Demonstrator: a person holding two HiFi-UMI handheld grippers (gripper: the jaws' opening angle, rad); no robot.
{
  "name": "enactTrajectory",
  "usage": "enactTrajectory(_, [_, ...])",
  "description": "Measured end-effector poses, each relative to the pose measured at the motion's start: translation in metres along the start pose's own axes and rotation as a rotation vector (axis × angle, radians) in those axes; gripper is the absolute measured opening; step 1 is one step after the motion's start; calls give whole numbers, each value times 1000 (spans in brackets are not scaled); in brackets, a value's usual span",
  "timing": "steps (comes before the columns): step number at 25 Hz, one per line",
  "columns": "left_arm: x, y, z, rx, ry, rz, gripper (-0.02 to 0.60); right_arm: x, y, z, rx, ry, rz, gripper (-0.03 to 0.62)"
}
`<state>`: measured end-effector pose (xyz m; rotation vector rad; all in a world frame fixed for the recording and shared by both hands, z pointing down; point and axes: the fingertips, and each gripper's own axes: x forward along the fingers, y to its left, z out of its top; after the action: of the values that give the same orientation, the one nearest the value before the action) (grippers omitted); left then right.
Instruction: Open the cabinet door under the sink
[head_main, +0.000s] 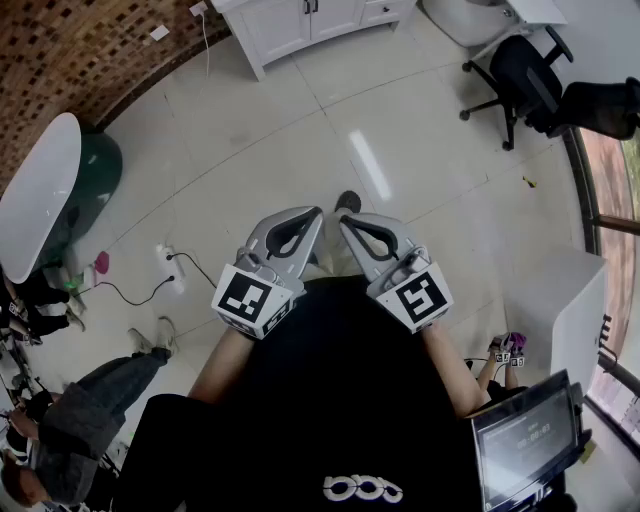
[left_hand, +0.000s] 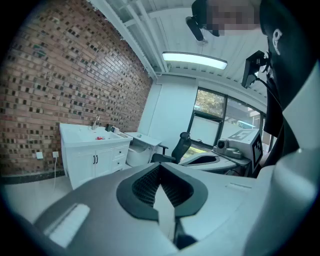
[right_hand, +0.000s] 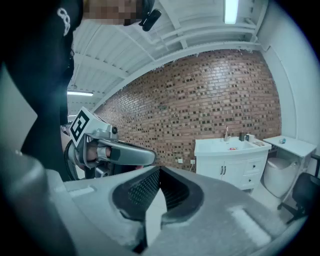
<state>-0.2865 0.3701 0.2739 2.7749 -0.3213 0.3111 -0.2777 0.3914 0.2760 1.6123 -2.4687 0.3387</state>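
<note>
The white sink cabinet (head_main: 300, 22) stands far off at the top of the head view, against the brick wall. Its two doors with dark handles (left_hand: 95, 159) are closed in the left gripper view, and the cabinet (right_hand: 232, 162) shows the same way in the right gripper view. My left gripper (head_main: 314, 214) and right gripper (head_main: 346, 219) are held side by side close to my body, well short of the cabinet. Both have their jaws together with nothing between them. Each gripper view shows its own shut jaws: left gripper (left_hand: 161, 168), right gripper (right_hand: 160, 172).
A toilet (head_main: 468, 14) and a black office chair (head_main: 520, 72) stand right of the cabinet. A power strip with a cable (head_main: 166, 266) lies on the tiled floor at left, near a white table (head_main: 35, 190) and a seated person (head_main: 90, 400). A screen (head_main: 525, 435) is at lower right.
</note>
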Motion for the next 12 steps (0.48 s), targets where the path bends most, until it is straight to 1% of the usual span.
enactTrajectory(3, [28,13,17,-33,-3,37,17,6,-41,17,-4,-16,28,-9])
enactTrajectory(6, [65,29,37,-34,-7,84,17,11,-92,27,-4,-29,47,-9])
enactTrajectory(10, [101,55,57,-41,-17,164,17,18,-144,29,-2,-24,81,-9])
enactTrajectory(12, [114,64,60,-44,-20,188,17,21,-162,31,-12,-28,96,-9])
